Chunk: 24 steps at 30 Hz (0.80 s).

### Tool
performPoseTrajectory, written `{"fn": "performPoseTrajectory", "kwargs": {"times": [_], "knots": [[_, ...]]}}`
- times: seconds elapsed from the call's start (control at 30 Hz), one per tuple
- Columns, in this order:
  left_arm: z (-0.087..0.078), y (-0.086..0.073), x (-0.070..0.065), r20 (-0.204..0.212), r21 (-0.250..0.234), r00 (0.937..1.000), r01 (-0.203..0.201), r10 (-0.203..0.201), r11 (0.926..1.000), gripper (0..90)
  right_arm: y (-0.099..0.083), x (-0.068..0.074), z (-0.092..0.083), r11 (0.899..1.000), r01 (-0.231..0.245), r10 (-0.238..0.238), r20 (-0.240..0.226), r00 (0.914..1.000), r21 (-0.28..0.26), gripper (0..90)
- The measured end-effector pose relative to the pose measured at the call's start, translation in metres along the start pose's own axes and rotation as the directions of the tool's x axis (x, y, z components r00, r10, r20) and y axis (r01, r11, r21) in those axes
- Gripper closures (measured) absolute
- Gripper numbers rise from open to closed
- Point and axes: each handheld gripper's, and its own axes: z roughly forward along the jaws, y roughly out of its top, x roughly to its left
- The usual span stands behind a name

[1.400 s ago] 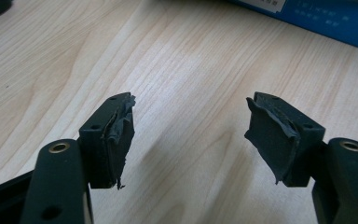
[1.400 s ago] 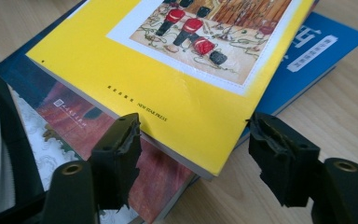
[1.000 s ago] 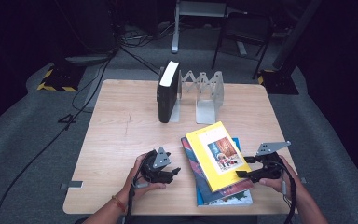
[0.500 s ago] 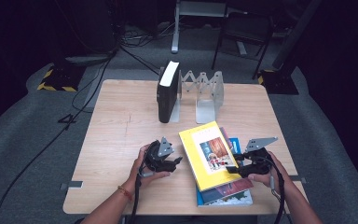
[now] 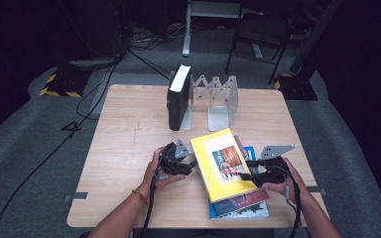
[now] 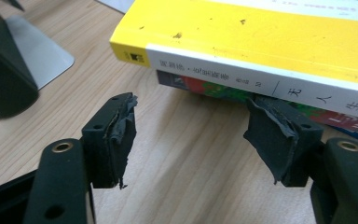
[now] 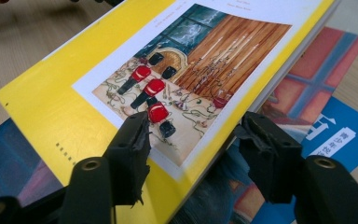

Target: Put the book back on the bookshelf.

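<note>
A yellow book (image 5: pixel 222 164) with a picture on its cover (image 7: pixel 168 70) lies on top of a short stack of books (image 5: pixel 243 206) at the table's front right. My left gripper (image 5: pixel 182 163) is open at the book's left side. In the left gripper view its jaws (image 6: pixel 193 116) face the white and yellow spine (image 6: pixel 261 60) with only bare table between them. My right gripper (image 5: pixel 248 174) is at the book's right edge. Its jaws (image 7: pixel 196 126) have just been closing; one stands over the cover and the other under the edge, and the pads do not visibly press.
A black book (image 5: pixel 178 98) stands upright in a grey metal folding rack (image 5: pixel 220 101) at the back of the wooden table (image 5: pixel 124 144). Red and blue books (image 7: pixel 326 107) lie under the yellow one. Dark floor with cables surrounds the table.
Both grippers have moved in toward the yellow book from either side. The right jaws have narrowed around its right edge. The book has shifted slightly to the left.
</note>
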Motion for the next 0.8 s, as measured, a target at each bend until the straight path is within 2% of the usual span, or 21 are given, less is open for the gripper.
{"fn": "performPoseTrajectory", "kwargs": {"times": [0.07, 0.17, 0.27, 0.33, 0.4, 0.47, 0.53, 0.63, 0.67, 0.7, 0.73, 0.8], "knots": [[-0.001, -0.001, 0.003, -0.013, -0.003, 0.9999, 0.010, -0.010, 0.9999, 34.2, 0.002, 0.003, 0.000, 1.000, 0.026, -0.026, -0.003, 0.9996, -0.004, 46.3], [-0.002, -0.002, 0.007, -0.023, 0.000, 0.9996, 0.015, -0.015, 0.9999, 36.8, 0.006, 0.006, 0.000, 0.997, 0.056, -0.058, -0.026, 0.9980, -0.045, 47.6], [-0.002, -0.001, 0.009, -0.035, -0.005, 0.9993, 0.009, -0.009, 0.9999, 36.7, 0.013, 0.005, 0.003, 0.994, 0.070, -0.075, -0.056, 0.9957, -0.083, 43.3], [-0.001, 0.000, 0.011, -0.043, -0.005, 0.9991, 0.001, -0.001, 1.0000, 36.7, 0.016, 0.001, 0.010, 0.996, 0.067, -0.070, -0.071, 0.9950, -0.054, 38.0], [0.001, 0.000, 0.013, -0.031, -0.006, 0.9995, 0.007, -0.007, 1.0000, 36.7, 0.017, -0.005, 0.019, 0.998, 0.044, -0.048, -0.098, 0.9941, -0.038, 38.3], [0.002, 0.000, 0.015, -0.021, -0.007, 0.9997, 0.012, -0.013, 0.9999, 37.3, 0.019, -0.008, 0.025, 0.998, 0.015, -0.021, -0.124, 0.9921, -0.055, 42.1], [0.003, 0.000, 0.018, -0.014, -0.008, 0.9997, 0.022, -0.022, 0.9997, 37.2, 0.021, -0.007, 0.027, 0.998, 0.017, -0.025, -0.118, 0.9927, -0.066, 44.6], [0.004, 0.001, 0.018, -0.016, -0.013, 0.9995, 0.026, -0.026, 0.9996, 37.0, 0.022, -0.008, 0.023, 0.995, 0.002, -0.014, -0.109, 0.9940, -0.102, 60.6], [0.004, 0.001, 0.018, -0.016, -0.013, 0.9995, 0.026, -0.026, 0.9996, 37.5, 0.022, -0.008, 0.023, 0.995, 0.002, -0.014, -0.109, 0.9940, -0.102, 60.6], [0.005, 0.002, 0.018, -0.017, -0.013, 0.9996, 0.023, -0.023, 0.9997, 37.5, 0.021, -0.008, 0.022, 0.994, -0.002, -0.010, -0.108, 0.9941, -0.110, 65.5], [0.005, 0.002, 0.018, -0.019, -0.016, 0.9996, 0.019, -0.019, 0.9997, 38.4, 0.020, -0.006, 0.019, 0.990, 0.021, -0.036, -0.104, 0.9939, -0.139, 71.2], [0.004, 0.004, 0.017, -0.009, -0.029, 0.9998, 0.015, -0.016, 0.9995, 40.9, 0.019, -0.006, 0.017, 0.989, 0.023, -0.039, -0.107, 0.9935, -0.145, 72.7]]}}
